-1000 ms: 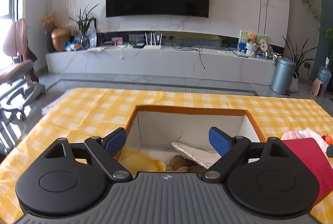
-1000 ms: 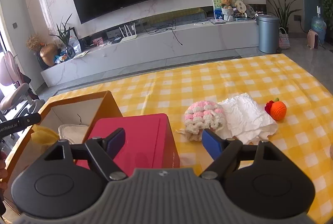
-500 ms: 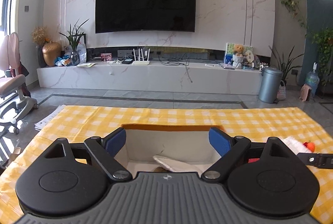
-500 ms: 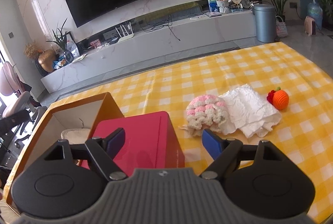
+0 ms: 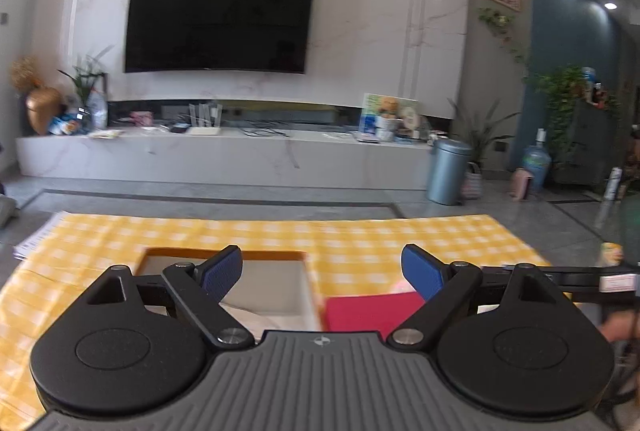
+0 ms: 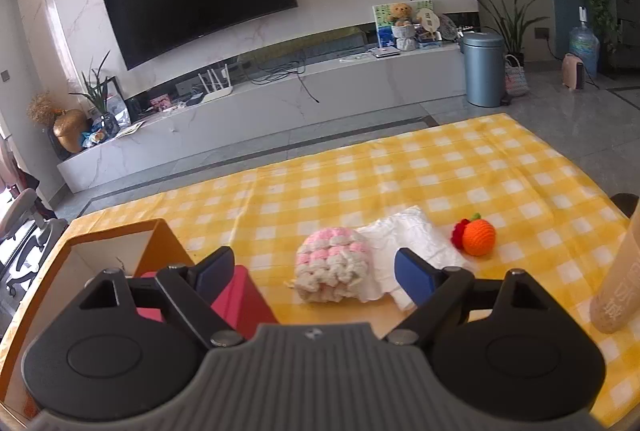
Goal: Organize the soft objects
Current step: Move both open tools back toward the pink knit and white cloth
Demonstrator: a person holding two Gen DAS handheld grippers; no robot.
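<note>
Right gripper (image 6: 314, 269) opening, empty, crocheted pink-white piece (image 6: 333, 268) at 12 o'clock, white cloth (image 6: 408, 243) and orange ball (image 6: 478, 237) at 1 o'clock, left gripper (image 5: 322, 273) spread empty, its view blurred, cardboard box (image 5: 224, 255) contents hidden.

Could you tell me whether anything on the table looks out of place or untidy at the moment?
Yes: three soft items lie loose on the yellow checked cloth instead of in the open box: a pink-and-white crochet piece resting partly on a crumpled white cloth, and an orange crochet fruit lying apart.
</note>
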